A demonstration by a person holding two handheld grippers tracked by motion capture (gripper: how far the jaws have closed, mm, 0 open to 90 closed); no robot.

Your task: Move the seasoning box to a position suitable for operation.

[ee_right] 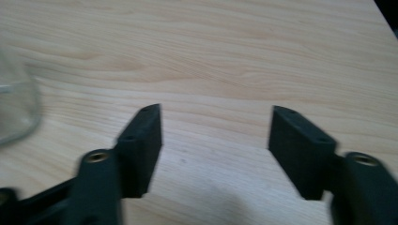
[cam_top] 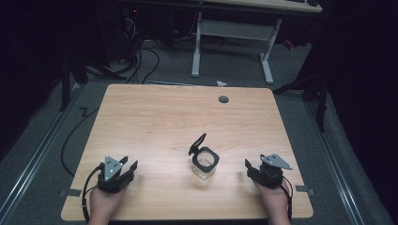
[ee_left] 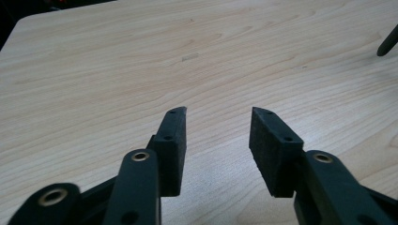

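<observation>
dark floor and black cables surround a pale wooden table (cam_top: 155, 117) with rounded corners, and a white-legged desk frame (cam_top: 232, 44) stands on the grey carpet behind it. near the table's far edge sits a small round grey grommet hole (cam_top: 223, 99). a clear square glass jar with a black rim (cam_top: 205, 162) stands upright on the table, a little right of centre and toward the near side; its black hinged lid (cam_top: 197, 144) is swung open and tilts up at the jar's far-left corner.

a person's two hands come in from the bottom of the high view. the left hand (cam_top: 104, 202) holds the black left gripper (cam_top: 126, 165) low over the near-left part of the table, topped by a grey three-cornered plate, with a black cable looping down beside the wrist. its jaws stand apart with bare wood between them, holding nothing; in the left gripper view a dark tip of the lid (only a sliver) shows at the right edge. the right hand (cam_top: 273, 197) holds the black right gripper (cam_top: 249, 168) near the right edge of the table, pointing left toward the jar but well clear of it. its jaws are spread wide and empty, and in the right gripper view, which is slightly blurred, the jar's clear glass wall shows at the left edge, apart from the jaws.
</observation>
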